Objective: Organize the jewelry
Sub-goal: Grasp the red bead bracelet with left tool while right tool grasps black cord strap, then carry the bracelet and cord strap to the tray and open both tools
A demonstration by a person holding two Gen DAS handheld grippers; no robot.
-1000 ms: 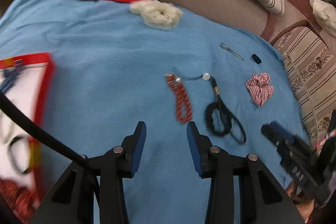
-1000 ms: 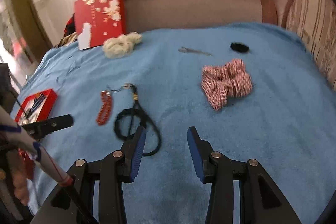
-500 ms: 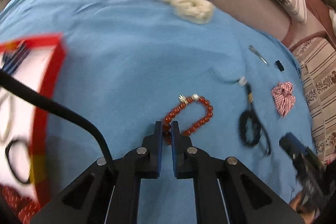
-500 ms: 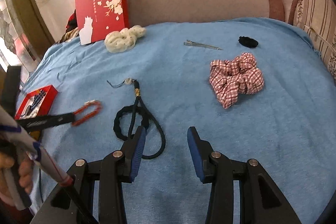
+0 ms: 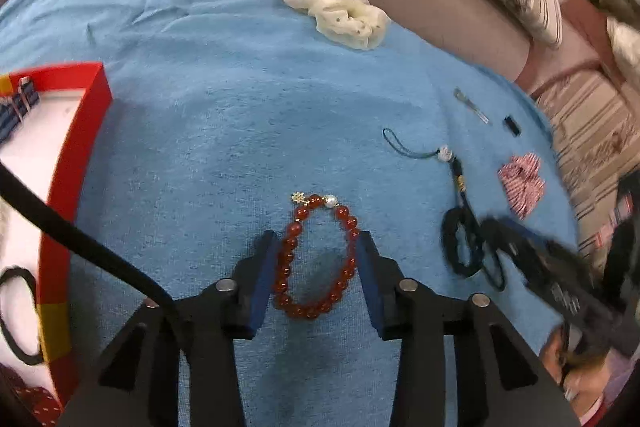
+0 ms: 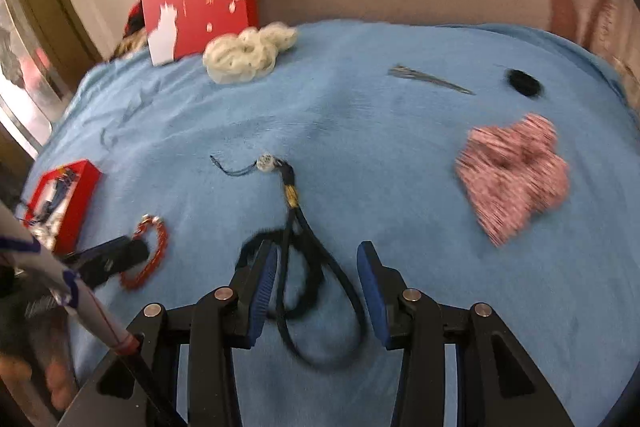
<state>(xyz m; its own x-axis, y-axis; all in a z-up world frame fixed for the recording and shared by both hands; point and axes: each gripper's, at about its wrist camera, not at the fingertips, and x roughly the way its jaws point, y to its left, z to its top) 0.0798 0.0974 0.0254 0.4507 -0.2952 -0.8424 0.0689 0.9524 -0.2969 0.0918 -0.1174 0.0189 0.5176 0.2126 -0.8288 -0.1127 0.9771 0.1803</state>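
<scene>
Changes over the last second. The red bead bracelet [image 5: 316, 259], formerly lying stretched out beside the black cord lanyard [image 5: 468, 239], now lies as an open loop nearer the red box [image 5: 76, 163]. The left hand-held gripper [image 5: 316, 275], clamped on the bracelet half a second ago, has released it; its jaws stand apart on either side. The right hand-held gripper [image 6: 316, 287] has advanced over the lanyard.

Each hand-held gripper [image 5: 316, 267] has black arms, silver screws and blue finger pads [image 6: 264, 291].
</scene>
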